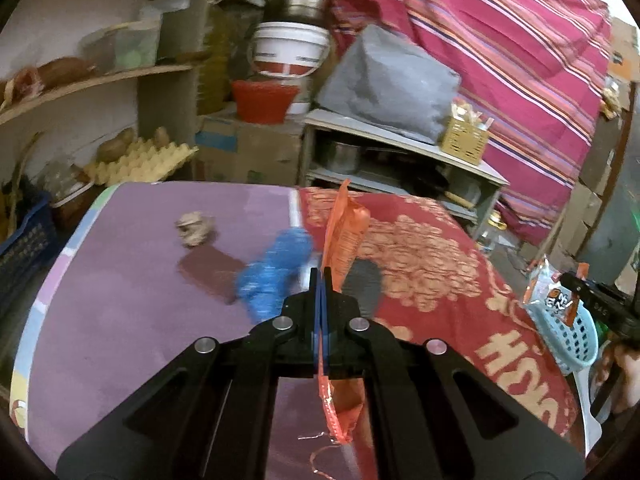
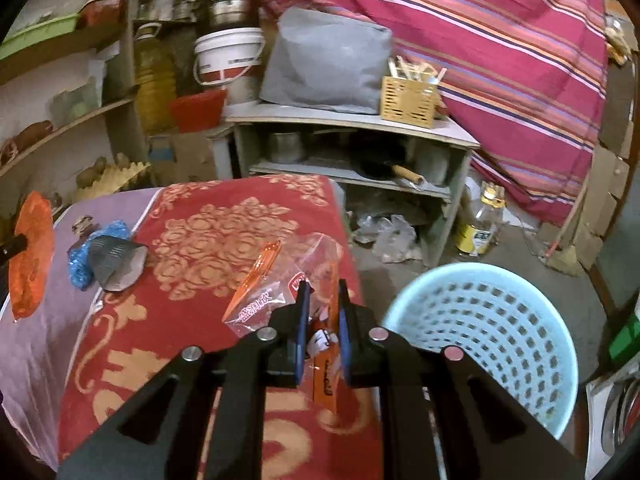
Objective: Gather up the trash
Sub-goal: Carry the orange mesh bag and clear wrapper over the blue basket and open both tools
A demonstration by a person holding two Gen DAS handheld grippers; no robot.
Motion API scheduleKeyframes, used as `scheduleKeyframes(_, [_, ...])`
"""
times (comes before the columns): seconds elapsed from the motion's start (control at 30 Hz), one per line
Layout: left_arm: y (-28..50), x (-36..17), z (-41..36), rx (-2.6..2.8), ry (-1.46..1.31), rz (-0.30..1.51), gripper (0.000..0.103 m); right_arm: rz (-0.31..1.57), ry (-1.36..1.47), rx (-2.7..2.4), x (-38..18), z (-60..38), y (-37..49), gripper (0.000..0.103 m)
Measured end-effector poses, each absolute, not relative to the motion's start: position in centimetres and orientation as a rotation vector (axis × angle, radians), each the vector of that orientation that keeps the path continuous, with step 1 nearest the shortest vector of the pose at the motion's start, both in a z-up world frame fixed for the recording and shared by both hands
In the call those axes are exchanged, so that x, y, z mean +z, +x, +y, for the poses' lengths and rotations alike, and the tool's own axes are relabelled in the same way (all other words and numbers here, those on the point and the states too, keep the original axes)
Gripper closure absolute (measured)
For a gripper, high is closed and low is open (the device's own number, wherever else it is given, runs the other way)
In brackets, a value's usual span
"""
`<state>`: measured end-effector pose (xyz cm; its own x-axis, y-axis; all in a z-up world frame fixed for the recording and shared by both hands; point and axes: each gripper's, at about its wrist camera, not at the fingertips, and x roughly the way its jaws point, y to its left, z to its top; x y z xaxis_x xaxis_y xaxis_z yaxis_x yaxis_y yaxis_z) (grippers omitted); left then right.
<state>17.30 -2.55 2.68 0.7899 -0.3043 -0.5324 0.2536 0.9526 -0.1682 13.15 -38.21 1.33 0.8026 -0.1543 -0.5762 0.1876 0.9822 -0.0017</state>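
My left gripper is shut on an orange plastic wrapper, which stands up above the fingers and hangs below them; the same orange wrapper shows at the left edge of the right wrist view. My right gripper is shut on a clear and orange snack wrapper, held over the red cloth beside the light blue perforated basket. On the table lie a crumpled blue bag, a dark grey wrapper and a crumpled paper ball. The snack wrapper hangs over the basket in the left wrist view.
The table carries a purple cloth and a red patterned cloth. Behind it stand a grey shelf unit, a yellow utensil basket, a white bucket and an egg tray. A bottle stands on the floor.
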Motion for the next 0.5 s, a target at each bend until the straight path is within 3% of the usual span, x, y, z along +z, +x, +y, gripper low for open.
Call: scheduleKeyframes(0.5, [14.5, 2.2, -24.4, -0.625, 0.022, 0.591, 0.103, 0.603, 0.137, -0.346, 0.6, -50.5, 6.7, 0.09])
